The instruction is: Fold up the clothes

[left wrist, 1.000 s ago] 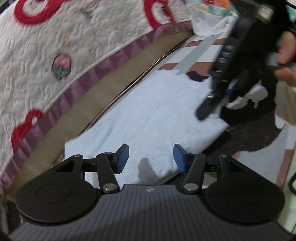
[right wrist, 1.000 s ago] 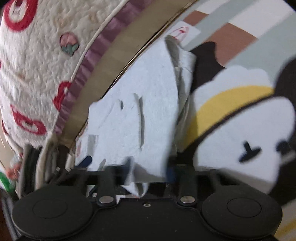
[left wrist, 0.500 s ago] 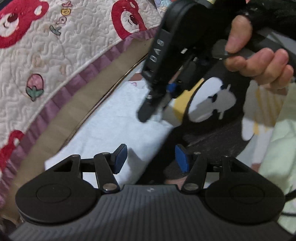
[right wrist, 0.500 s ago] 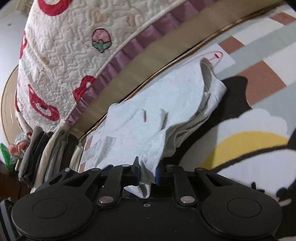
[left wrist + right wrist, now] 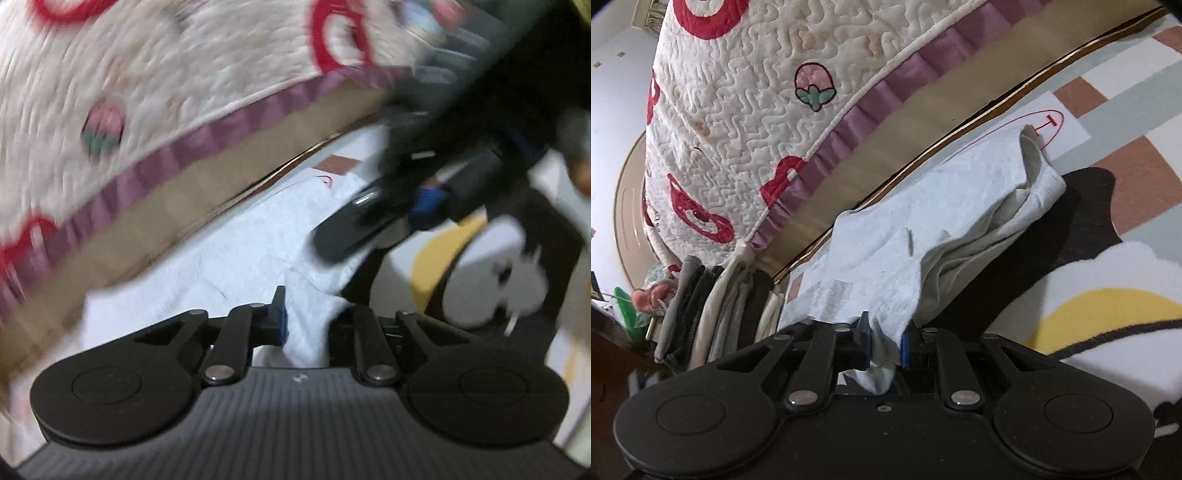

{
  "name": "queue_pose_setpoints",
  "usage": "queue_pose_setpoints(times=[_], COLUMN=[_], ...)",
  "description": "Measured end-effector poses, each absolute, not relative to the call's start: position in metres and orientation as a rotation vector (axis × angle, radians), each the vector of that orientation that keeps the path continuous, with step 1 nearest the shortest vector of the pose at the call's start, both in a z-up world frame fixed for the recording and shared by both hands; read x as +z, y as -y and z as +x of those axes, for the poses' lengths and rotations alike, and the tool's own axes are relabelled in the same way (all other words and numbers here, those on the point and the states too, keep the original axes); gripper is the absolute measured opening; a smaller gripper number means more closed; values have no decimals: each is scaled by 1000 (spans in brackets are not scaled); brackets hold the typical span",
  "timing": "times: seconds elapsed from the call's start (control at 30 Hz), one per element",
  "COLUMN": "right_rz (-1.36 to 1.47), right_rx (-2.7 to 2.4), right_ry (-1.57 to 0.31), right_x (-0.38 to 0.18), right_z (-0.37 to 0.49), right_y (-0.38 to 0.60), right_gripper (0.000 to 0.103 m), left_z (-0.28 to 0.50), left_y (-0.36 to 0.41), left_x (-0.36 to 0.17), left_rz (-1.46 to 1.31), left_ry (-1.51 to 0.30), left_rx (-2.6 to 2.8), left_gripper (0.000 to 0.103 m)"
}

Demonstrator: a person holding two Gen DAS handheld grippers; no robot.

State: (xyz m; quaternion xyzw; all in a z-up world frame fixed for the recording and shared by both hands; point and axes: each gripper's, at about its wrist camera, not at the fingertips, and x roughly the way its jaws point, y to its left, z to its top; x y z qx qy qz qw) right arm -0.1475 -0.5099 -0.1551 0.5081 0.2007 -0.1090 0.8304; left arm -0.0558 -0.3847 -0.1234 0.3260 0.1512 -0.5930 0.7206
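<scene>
Both tools pinch cloth: our right tool (image 5: 884, 341) grips the near corner of the white garment (image 5: 945, 218), and our left tool (image 5: 304, 323) has another fold between its pads. From the right tool, the garment's long axis runs away along the rug (image 5: 1126, 173), beside the bed's quilt (image 5: 768, 92). Folded clothes (image 5: 713, 306) stand stacked at far left.

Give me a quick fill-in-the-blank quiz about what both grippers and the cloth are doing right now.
1. The right gripper is shut on the ____ garment.
2. The left gripper grips the ____ garment.
3. The garment lies on a patterned ____ beside the bed.
4. The quilt has a ____ ruffle along its edge.

Answers: white; same; rug; purple
</scene>
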Motion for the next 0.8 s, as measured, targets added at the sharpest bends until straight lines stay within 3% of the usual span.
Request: queue_pose_setpoints(times=[0.1,0.13,0.17,0.4,0.57,0.63,0.7,0.73,0.77,0.8], right_rz=[1149,1178,1203,1405,1472,1446,1395,1364,1332,1304], right_rx=[-256,-276,-298,-325,-315,-312,-318,-311,-304,-294], right_ry=[-391,-389,-398,-292,-361,-383,-415,-409,-403,-386], right_x=[-157,-159,-162,-174,-187,-190,-193,-192,-192,-190], right_z=[-159,-163,-165,-159,-134,-124,-114,-112,-110,-112], right_y=[522,529,536,583,592,593,593,591,589,587], right_gripper=[45,57,61,62,69,76,75,63,37,24], left_z=[-39,-34,-28,-20,-20,-18,-17,-18,-18,-19], left_y=[382,381,379,376,373,368,367,366,364,363], left_x=[-115,-113,-110,-109,-111,-114,-119,-118,-117,-116], left_rz=[625,593,560,488,459,412,421,413,404,396], left_ry=[-417,-444,-471,-522,-537,-564,-571,-567,-563,-559], left_rx=[-1305,-1303,-1300,-1289,-1336,-1378,-1358,-1363,-1367,-1371], left_gripper=[13,13,13,13,12,12,12,11,11,11])
